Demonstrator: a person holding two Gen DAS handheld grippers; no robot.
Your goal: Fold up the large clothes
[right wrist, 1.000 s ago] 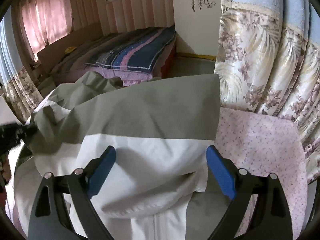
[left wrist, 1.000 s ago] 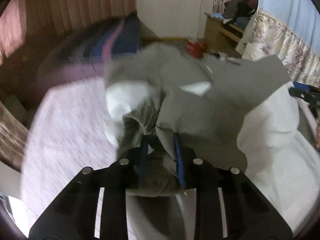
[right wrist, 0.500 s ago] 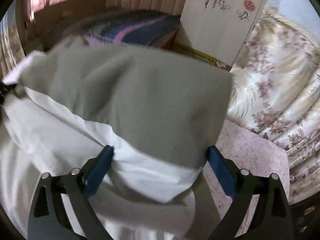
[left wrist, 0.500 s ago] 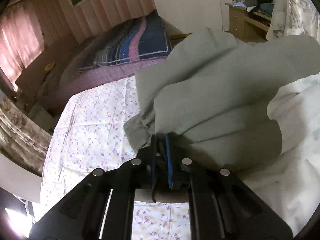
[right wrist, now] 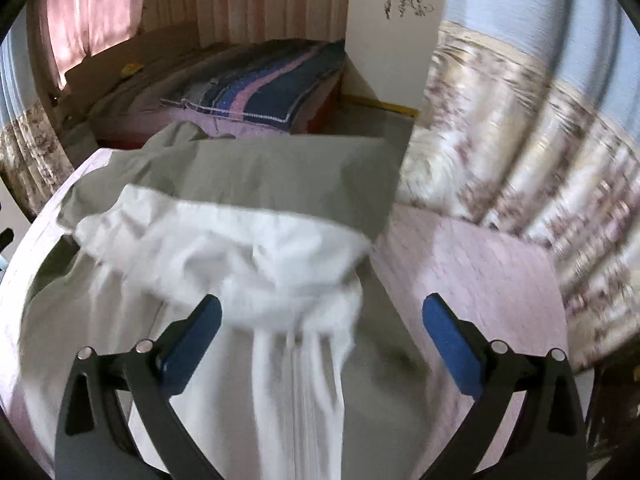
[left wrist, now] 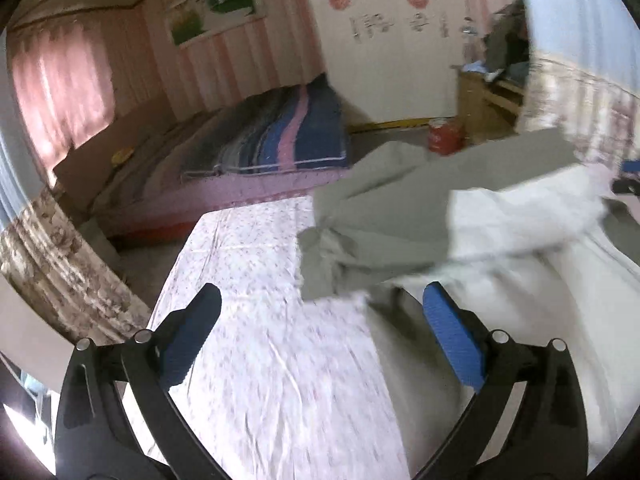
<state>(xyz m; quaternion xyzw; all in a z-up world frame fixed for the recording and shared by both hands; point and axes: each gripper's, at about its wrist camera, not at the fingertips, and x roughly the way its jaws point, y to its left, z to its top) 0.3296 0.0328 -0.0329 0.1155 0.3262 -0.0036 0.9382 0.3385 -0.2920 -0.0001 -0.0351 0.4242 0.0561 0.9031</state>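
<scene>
Now the left hand-held gripper is tilted down toward the bed, its blue-padded fingers spread as wide as they go; the jaws have just been opening, and nothing sits between them except the floral sheet below. Ahead and to the right of it, the grey-and-white garment lies in a loose heap on the bed, its grey edge bunched near the middle of the left wrist view and clear of both pads. The right hand-held gripper points more steeply down over the same garment, also released, its jaws having just been opening a little further. A white fold of the cloth hangs in the gap between its fingers, though neither pad presses on it. Grey cloth is folded back over the white part, which runs toward the camera. A floral curtain hangs to the right of the bed, blurred.
</scene>
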